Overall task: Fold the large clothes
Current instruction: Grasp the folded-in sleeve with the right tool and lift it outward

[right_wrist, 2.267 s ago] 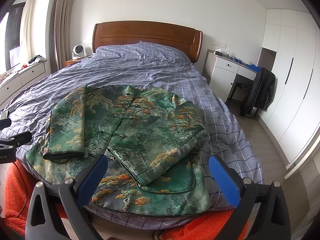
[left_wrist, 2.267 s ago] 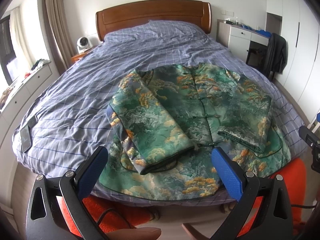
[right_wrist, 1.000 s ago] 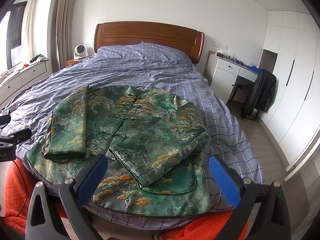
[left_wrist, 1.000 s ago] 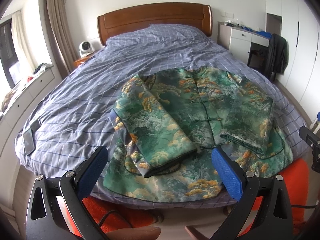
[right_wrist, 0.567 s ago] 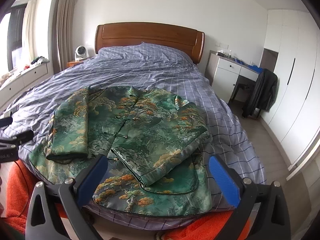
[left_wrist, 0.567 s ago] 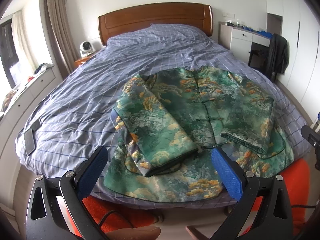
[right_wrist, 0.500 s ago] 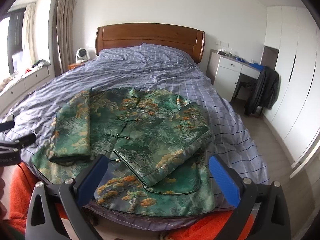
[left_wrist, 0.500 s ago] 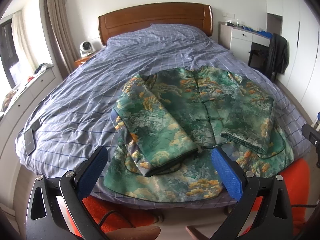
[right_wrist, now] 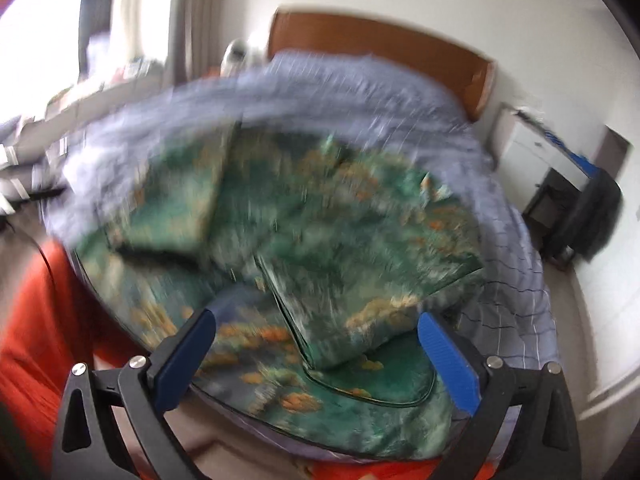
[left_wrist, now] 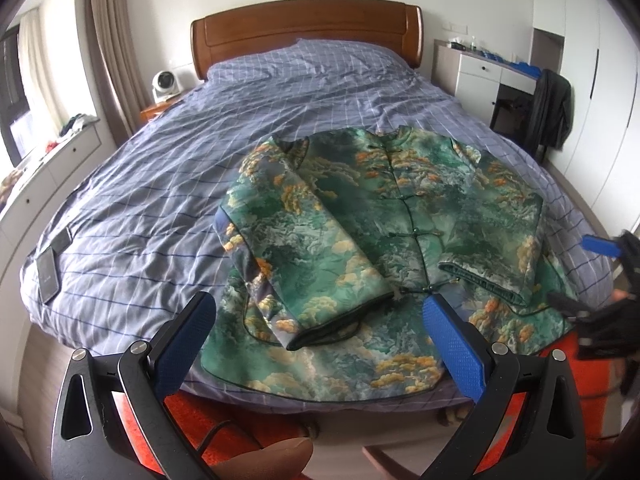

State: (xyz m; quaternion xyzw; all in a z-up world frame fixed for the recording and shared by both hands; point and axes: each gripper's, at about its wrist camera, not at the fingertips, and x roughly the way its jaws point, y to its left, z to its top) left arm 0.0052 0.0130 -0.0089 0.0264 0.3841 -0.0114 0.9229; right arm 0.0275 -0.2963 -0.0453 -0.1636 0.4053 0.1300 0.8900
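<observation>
Your left gripper (left_wrist: 320, 340) hovers level at the foot of the bed (left_wrist: 132, 216), pointed up its length toward the wooden headboard (left_wrist: 304, 28). Its blue-padded fingers (left_wrist: 184, 344) are spread wide with nothing between them, above and short of the fabric.

Your right gripper (right_wrist: 316, 356) is tilted, so the room leans in its view, and that view is heavily smeared with blur. Its fingers (right_wrist: 448, 364) are also spread apart and empty, held over the near hem. From the left wrist view you can see the right gripper (left_wrist: 600, 280) at the far right edge, blurred, beside the bed's corner.

The green brocade jacket (left_wrist: 380, 248) lies flat, front side up, on the blue checked duvet near the foot of the bed, collar toward the headboard and hem at the near edge. Both sleeves are folded inward across the body: the left sleeve (left_wrist: 304, 248) runs diagonally down to end near the central row of knot buttons, and the right sleeve (left_wrist: 496, 240) lies over the other side with its cuff close to the hem.

An orange rug (left_wrist: 248, 428) shows on the floor under the bed's near edge. A dark flat device (left_wrist: 48, 276) rests on the duvet's left corner, well apart from the jacket. A white desk (left_wrist: 480, 72) with a dark garment (left_wrist: 548, 108) hung on its chair stands to the right.
</observation>
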